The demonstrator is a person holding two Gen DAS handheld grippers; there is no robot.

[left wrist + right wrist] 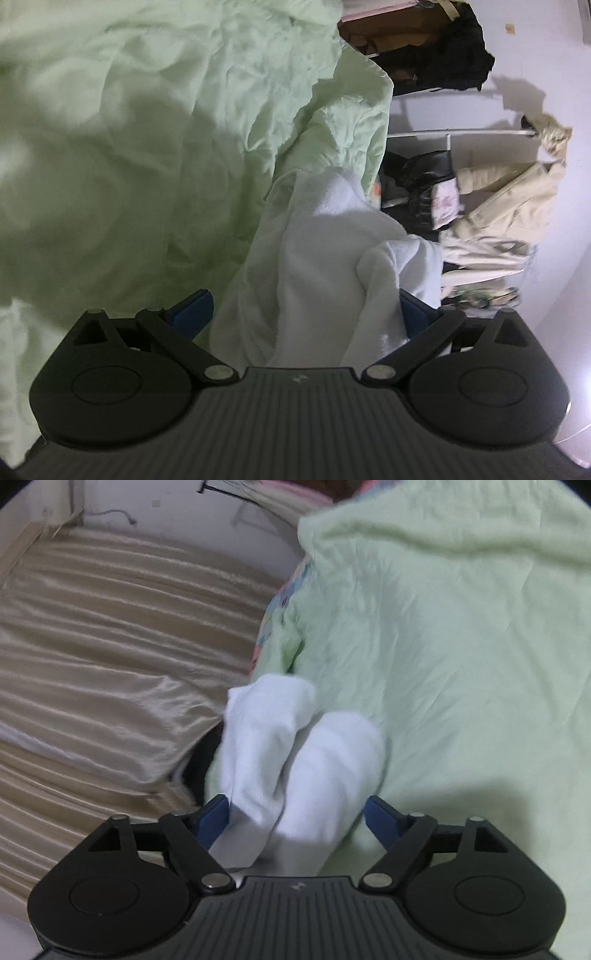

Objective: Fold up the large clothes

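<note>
A white fleecy garment (317, 258) lies bunched on a pale green sheet (147, 129). My left gripper (306, 314) has its blue fingers (192, 314) spread wide with a thick fold of the white cloth between them. In the right wrist view, my right gripper (297, 812) also has its blue fingers (216, 819) wide apart around a bunched part of the white garment (303, 760), at the edge of the green sheet (461, 646). The fingertips are hidden by cloth.
Beige curtain fabric (103, 646) hangs to the left beside the bed. White shelves (480, 136) hold a cream jacket (506, 214) and dark clothes (454, 55). A patterned quilt edge (277, 602) shows under the green sheet.
</note>
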